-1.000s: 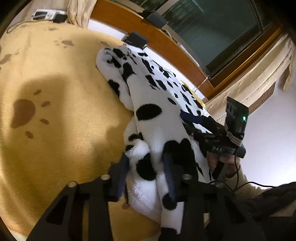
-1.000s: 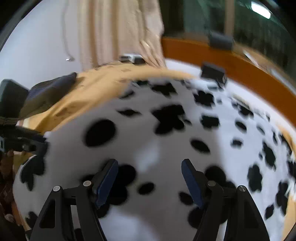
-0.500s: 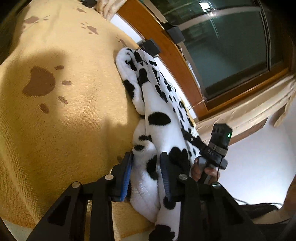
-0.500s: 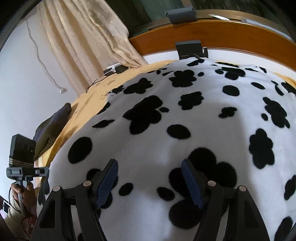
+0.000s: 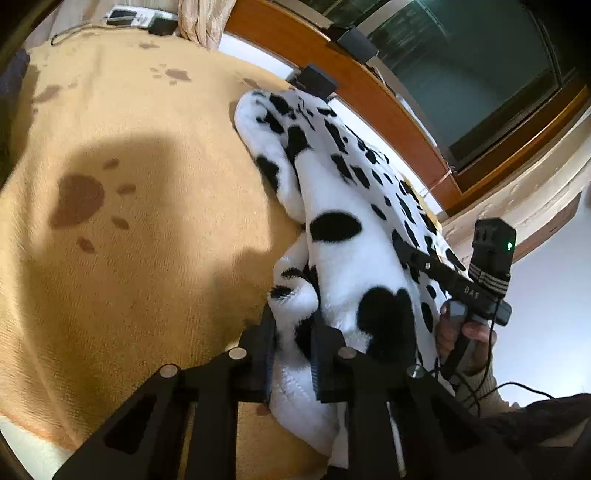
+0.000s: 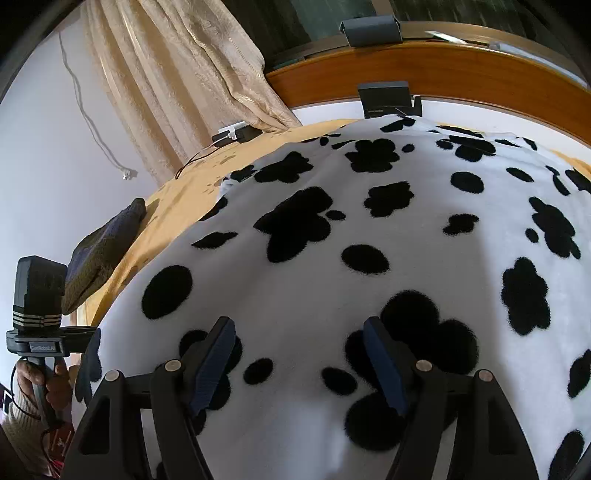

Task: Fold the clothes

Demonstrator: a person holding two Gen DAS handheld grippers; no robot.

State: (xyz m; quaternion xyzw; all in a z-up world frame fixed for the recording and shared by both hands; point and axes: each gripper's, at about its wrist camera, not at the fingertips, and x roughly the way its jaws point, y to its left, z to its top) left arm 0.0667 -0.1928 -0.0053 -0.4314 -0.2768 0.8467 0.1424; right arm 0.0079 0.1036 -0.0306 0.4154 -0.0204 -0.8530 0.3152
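Observation:
A white fleece garment with black spots (image 5: 343,229) lies on a tan blanket with brown paw prints (image 5: 129,221). My left gripper (image 5: 291,328) is shut on a bunched edge of the garment near its close end. In the right wrist view the garment (image 6: 369,258) fills the frame, spread smooth. My right gripper (image 6: 299,332) is open, its fingers resting low over the fleece with nothing between them. The right gripper also shows in the left wrist view (image 5: 476,291), at the garment's right side.
A wooden window sill (image 6: 443,74) runs behind the bed with small dark boxes on it. A beige curtain (image 6: 177,74) hangs at the left. A dark knit item (image 6: 103,251) lies on the blanket's left edge. A power strip (image 5: 136,16) sits at the far corner.
The left gripper has tightened on the garment's bunched edge and shifted slightly. The right gripper stays open over the fleece; its view has steadied and shifted only slightly.

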